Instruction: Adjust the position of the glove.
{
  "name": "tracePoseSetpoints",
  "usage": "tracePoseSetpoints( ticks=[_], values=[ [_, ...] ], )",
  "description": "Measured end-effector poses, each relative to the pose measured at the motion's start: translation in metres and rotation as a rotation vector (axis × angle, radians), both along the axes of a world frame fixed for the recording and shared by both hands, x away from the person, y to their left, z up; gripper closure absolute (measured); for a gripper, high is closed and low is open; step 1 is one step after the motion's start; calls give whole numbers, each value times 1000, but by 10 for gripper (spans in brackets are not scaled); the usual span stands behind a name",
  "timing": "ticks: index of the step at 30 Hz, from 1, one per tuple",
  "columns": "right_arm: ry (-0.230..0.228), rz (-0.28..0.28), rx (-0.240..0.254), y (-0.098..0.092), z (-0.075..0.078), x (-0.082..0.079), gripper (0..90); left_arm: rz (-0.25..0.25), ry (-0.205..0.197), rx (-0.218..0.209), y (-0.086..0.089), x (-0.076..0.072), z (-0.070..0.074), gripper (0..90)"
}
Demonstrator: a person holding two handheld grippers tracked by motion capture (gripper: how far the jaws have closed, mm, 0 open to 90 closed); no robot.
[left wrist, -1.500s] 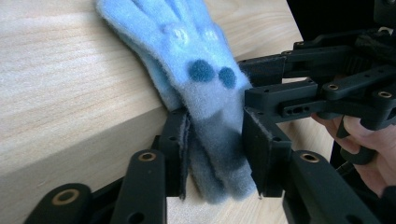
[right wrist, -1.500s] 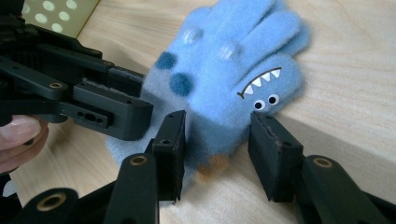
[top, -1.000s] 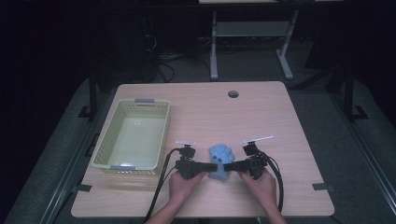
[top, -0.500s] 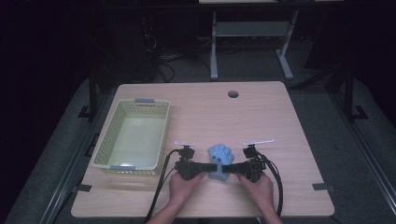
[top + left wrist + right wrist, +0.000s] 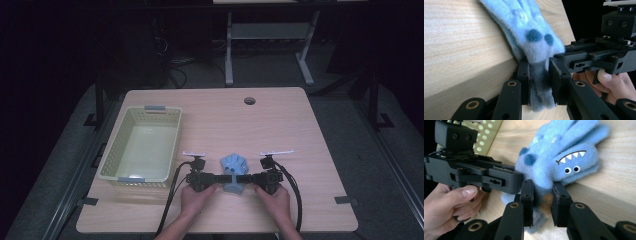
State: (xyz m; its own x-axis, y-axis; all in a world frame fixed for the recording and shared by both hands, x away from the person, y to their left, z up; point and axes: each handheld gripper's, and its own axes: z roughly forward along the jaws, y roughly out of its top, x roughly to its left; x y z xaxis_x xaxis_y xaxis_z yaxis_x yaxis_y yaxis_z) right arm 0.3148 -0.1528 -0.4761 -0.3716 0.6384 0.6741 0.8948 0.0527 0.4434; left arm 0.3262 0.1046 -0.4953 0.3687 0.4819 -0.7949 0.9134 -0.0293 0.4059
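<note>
Claws meet at the blue plush monster (image 5: 234,167) near the table's (image 5: 280,120) front edge: left claw (image 5: 220,178) and right claw (image 5: 248,178), jaws just closing, each pinch its fabric.

High view: set above the near edge of the bench (image 5: 300,125), faced forward and down, far enough to take in the whole top and the yellow basket (image 5: 141,145). Left gripper view: rode low, pressed close on the blue plush monster (image 5: 534,37), looked toward the right gripper (image 5: 599,57). Right gripper view: equally close, faced back at the left gripper (image 5: 474,175). Shared by all three: the plush and surrounding wood.
</note>
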Motion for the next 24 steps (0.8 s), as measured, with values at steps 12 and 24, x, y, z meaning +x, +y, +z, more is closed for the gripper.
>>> tracePoseSetpoints(
  ticks=[12, 24],
  values=[
    [-26, 1, -24, 1, 9, -2, 772, -29, -19, -11, 0, 2, 5, 728],
    [-49, 18, -23, 0, 22, -5, 774, -42, -45, -35, 1, -1, 13, 729]
  ],
)
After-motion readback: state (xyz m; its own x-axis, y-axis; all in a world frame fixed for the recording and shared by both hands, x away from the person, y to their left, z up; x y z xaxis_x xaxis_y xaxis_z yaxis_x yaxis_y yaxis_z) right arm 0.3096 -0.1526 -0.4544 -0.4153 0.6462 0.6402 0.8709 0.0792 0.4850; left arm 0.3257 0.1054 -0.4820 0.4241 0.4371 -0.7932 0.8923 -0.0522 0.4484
